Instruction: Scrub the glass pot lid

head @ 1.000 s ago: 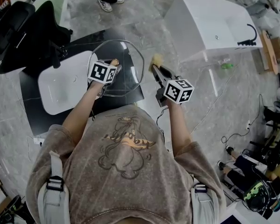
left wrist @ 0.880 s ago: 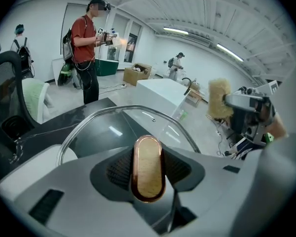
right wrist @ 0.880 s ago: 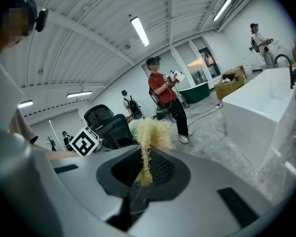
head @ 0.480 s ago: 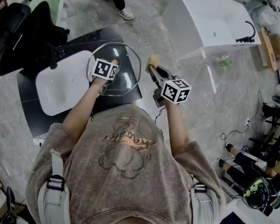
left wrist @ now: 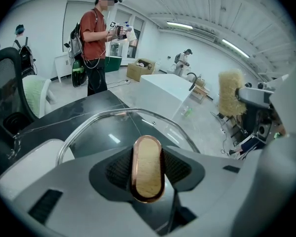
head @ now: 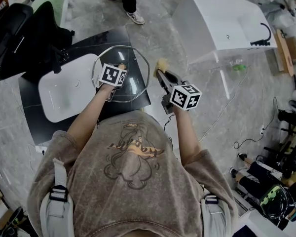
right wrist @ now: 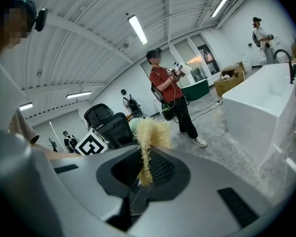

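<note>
Lid [head: 134,62], glass, metal-rimmed, with a wooden knob [left wrist: 147,168]. It was judged rigid, fairly heavy, breakable, and slippery once wet; best taken by the knob, not the rim.

Position: it was held tilted over the black surface [head: 29,122], beside the white basin [head: 64,90].

Left gripper [head: 117,70]: jaws were partly closed, clamped on the knob and carrying the lid.

Right gripper [head: 163,73]: jaws were clenched on a yellow fibrous scrubber [right wrist: 149,132], near the lid's right edge and seemingly not touching it.

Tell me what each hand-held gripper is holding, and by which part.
The left hand-held gripper clamps the glass pot lid by its wooden knob; right hand-held gripper pinches the yellow fibre scrubber by its lower end.
</note>
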### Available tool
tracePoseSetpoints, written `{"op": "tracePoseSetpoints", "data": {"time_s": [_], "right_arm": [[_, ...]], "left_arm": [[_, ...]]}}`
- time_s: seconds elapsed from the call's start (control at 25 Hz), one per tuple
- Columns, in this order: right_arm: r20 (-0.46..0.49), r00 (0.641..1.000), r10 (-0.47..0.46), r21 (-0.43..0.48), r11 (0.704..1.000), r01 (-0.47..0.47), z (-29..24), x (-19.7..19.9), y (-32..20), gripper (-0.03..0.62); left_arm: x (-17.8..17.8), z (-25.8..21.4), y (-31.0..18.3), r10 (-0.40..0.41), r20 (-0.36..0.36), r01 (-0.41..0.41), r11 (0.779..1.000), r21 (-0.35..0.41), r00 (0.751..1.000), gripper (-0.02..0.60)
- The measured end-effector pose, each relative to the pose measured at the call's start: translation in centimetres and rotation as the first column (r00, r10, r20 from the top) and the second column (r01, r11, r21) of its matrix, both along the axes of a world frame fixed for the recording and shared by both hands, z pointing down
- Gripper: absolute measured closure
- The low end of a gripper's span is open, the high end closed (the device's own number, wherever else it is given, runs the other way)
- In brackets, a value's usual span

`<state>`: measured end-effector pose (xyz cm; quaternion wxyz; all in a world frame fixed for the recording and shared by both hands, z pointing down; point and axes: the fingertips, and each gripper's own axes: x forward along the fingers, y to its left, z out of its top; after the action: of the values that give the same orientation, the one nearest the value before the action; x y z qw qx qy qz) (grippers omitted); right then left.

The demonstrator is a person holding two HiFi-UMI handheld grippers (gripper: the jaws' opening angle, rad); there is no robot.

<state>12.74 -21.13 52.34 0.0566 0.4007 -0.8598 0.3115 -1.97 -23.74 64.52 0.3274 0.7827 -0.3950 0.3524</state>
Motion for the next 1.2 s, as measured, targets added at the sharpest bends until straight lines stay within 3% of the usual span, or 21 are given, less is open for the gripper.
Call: {"op": "tracePoseSetpoints", "data": {"time_s": [0.2, 0.36, 0.4, 0.48, 0.68, 0.76, 0.84, 0.92, 1.04, 1.08, 1.2], "right_arm": [[0.004, 1.0, -0.006, 0.0, 1.0, 0.006, 0.1, -0.3, 0.0, 0.554], [0.006, 1.0, -0.01, 0.001, 1.0, 0.01, 0.0, -0.3, 0.0, 0.554], [0.007, 1.0, -0.012, 0.003, 1.0, 0.012, -0.1, -0.3, 0.0, 0.554], [0.009, 1.0, -0.016, 0.012, 1.0, 0.016, -0.5, -0.5, 0.1, 0.554], [-0.058, 0.998, 0.031, 0.13, 0.991, -0.023, -3.3, -0.9, 0.2, 0.554], [-0.088, 0.994, 0.059, 0.2, 0.979, -0.04, -5.0, -1.0, 0.4, 0.554], [-0.108, 0.99, 0.09, 0.277, 0.959, -0.057, -6.9, -1.1, 0.7, 0.554], [-0.122, 0.984, 0.131, 0.366, 0.927, -0.078, -8.9, -1.0, 1.1, 0.554], [-0.125, 0.975, 0.184, 0.481, 0.871, -0.103, -11.4, -0.8, 1.7, 0.554], [-0.121, 0.973, 0.195, 0.505, 0.856, -0.109, -11.9, -0.8, 1.8, 0.554], [-0.107, 0.971, 0.216, 0.541, 0.832, -0.125, -12.7, -0.8, 1.9, 0.554]], "left_arm": [[-0.4, -1.2, 0.0, -0.025, -0.025, 0.026, 0.999, 0.021, 0.999, 0.399], [-0.5, -4.3, -0.3, -0.034, -0.076, 0.041, 0.995, 0.088, 0.997, 0.4], [-0.3, -5.4, -0.3, -0.028, -0.091, 0.038, 0.993, 0.11, 0.995, 0.425], [-0.1, -7.5, -0.2, -0.011, -0.122, 0.031, 0.987, 0.158, 0.992, 0.561], [0.3, -13.3, 0.2, 0.015, -0.248, 0.059, 0.956, 0.288, 0.969, 0.565], [0.0, -16.1, 0.2, 0.019, -0.306, 0.098, 0.927, 0.362, 0.952, 0.565], [-0.2, -18.6, 0.3, 0.032, -0.343, 0.133, 0.884, 0.448, 0.939, 0.565], [-0.6, -20.8, 0.4, 0.062, -0.347, 0.15, 0.82, 0.552, 0.936, 0.565], [-0.9, -23.3, 0.9, 0.111, -0.335, 0.162, 0.708, 0.687, 0.936, 0.565], [-1.0, -23.7, 1.1, 0.121, -0.335, 0.166, 0.684, 0.711, 0.935, 0.565], [-1.4, -24.2, 1.5, 0.137, -0.34, 0.173, 0.652, 0.738, 0.931, 0.565]]}}
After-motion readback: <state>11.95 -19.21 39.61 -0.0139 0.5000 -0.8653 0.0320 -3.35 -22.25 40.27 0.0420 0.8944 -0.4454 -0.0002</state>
